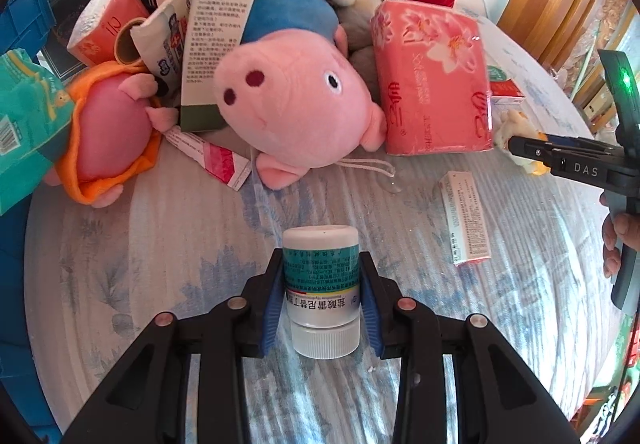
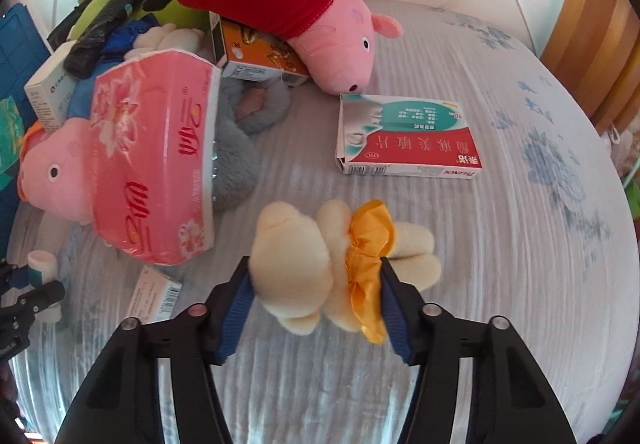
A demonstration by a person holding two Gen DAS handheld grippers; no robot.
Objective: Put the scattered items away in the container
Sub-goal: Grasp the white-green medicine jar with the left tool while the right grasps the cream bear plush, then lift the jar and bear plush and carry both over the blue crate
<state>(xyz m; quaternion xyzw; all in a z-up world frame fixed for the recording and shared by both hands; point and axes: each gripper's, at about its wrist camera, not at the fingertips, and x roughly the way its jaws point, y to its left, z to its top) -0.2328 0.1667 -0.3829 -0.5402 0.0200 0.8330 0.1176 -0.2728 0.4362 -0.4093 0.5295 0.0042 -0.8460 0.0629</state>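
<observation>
Pink pig plushes (image 1: 296, 100) three, tissue packs (image 1: 432, 80) one.

Ahead of your left gripper (image 1: 321, 298) the tablecloth (image 1: 160, 244) lies open up to the pink pig plush (image 1: 296, 100) and pink tissue pack (image 1: 432, 84), which wall off the far side with the heaped boxes and toys behind. To its right only the small white box (image 1: 466, 218) lies flat in the way. Your right gripper (image 2: 316, 300) has bare cloth to its right, with the red-and-white medicine box (image 2: 404, 136) ahead.
</observation>
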